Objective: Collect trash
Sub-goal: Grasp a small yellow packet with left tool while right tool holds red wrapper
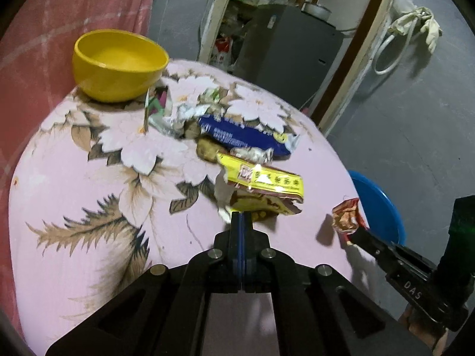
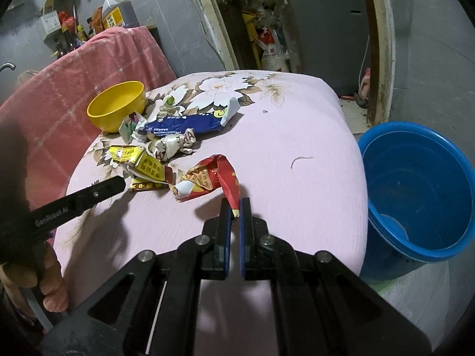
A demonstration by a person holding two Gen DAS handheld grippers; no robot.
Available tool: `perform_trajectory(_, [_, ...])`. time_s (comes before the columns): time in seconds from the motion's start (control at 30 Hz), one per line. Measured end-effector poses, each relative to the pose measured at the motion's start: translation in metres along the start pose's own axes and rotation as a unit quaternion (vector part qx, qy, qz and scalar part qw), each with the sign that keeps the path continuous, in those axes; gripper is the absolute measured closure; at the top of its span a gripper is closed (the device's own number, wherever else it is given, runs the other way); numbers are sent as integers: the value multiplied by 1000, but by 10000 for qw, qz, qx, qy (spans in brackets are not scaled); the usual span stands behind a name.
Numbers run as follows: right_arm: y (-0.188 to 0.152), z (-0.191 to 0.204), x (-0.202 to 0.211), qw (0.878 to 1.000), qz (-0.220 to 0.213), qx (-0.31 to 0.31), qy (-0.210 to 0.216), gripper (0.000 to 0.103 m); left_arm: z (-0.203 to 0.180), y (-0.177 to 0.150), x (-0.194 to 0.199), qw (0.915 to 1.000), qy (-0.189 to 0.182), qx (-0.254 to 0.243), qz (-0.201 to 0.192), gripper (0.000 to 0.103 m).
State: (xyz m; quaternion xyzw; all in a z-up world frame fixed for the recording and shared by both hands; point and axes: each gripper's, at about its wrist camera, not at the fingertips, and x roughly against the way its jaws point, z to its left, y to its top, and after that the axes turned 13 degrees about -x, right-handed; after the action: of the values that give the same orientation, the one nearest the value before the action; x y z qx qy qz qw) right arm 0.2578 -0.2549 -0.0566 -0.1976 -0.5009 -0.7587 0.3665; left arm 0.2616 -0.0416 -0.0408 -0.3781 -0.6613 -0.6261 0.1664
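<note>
Left wrist view: the left gripper (image 1: 241, 218) has its fingers pressed together at the near edge of the yellow wrapper (image 1: 261, 182); whether any foil is caught between them is hidden. Beyond lie the blue wrapper (image 1: 246, 135) and one yellow bowl (image 1: 118, 65). To its right, the right gripper (image 1: 354, 235) pinches a red wrapper (image 1: 346, 215), with the blue bucket (image 1: 383, 204) mostly cut off behind.

Right wrist view: the right gripper's pads clamp the red wrapper's tail just ahead. The whole bucket shows at right, beside the floral tablecloth (image 2: 297, 148). The person's fingers (image 2: 55, 290) appear lower left.
</note>
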Motion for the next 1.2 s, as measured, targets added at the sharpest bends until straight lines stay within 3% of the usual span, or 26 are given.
perform_trajectory(0.13, [1,0,4,10000,-35,-5,8,88,14,-1,0,9993,-52,353,73,103])
perform_trajectory(0.2, [2,0,7,10000,-91,25,12,88,18,0,3,9992,-117,385,45,93])
perform_trajectory(0.27, [5,-1,9,9999,-157,32,33,88,20,0,9,9991,-168,386,-108,65])
perform_trajectory(0.33, [9,-1,10,9998,-204,34,52,88,22,3,14,9983,-323,367,-320,58])
perform_trajectory(0.47, [17,0,10,9995,-296,55,78,88,20,15,11,9974,-498,-127,-505,43])
perform_trajectory(0.53, [23,0,10,9994,-343,44,97,88,19,21,3,9962,-640,-325,-486,41])
perform_trajectory(0.7, [36,-5,3,9993,-323,-90,170,88,20,32,-18,9885,-1347,-602,-335,40])
perform_trajectory(0.83, [35,-13,-2,9993,-248,-223,151,88,10,34,-20,9845,-1468,-908,-323,42])
perform_trajectory(1.0, [31,-23,3,9992,-232,-324,82,88,-16,34,-24,9770,-1647,-1337,-217,64])
perform_trajectory(1.07, [30,-30,9,9989,-272,-383,40,88,-30,32,-25,9726,-1649,-1629,-148,80])
perform_trajectory(1.2, [29,-41,20,9983,-358,-466,-15,88,-52,26,-28,9713,-1299,-1988,-121,83])
